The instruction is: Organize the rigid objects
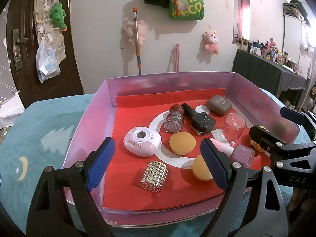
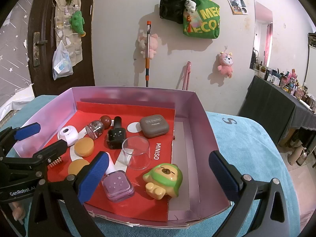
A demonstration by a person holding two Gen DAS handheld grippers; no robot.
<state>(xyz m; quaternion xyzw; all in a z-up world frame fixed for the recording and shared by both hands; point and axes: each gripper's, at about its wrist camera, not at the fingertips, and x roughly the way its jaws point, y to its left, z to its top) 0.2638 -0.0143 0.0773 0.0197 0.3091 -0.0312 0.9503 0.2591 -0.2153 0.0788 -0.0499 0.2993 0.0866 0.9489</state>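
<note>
A pink box (image 1: 90, 122) with a red liner holds several small items. Among them are a white My Melody case (image 1: 142, 144), two orange pucks (image 1: 182, 143), a studded gold cylinder (image 1: 155, 175), a black polish bottle (image 1: 201, 121), a grey eye shadow case (image 2: 154, 126), a clear cup (image 2: 136, 152), a purple polish bottle (image 2: 117, 187) and a green-hooded capybara toy (image 2: 164, 179). My left gripper (image 1: 158, 146) hovers open over the box's near left part, above the cylinder. My right gripper (image 2: 158, 158) hovers open over the near right part, above the toy. Neither holds anything.
The box rests on a teal blanket (image 1: 39, 138). Beyond it a dark door (image 1: 17, 49) stands at the left, and plush toys and bags hang on the wall. A dark table (image 2: 276, 102) crowded with several bottles stands at the right.
</note>
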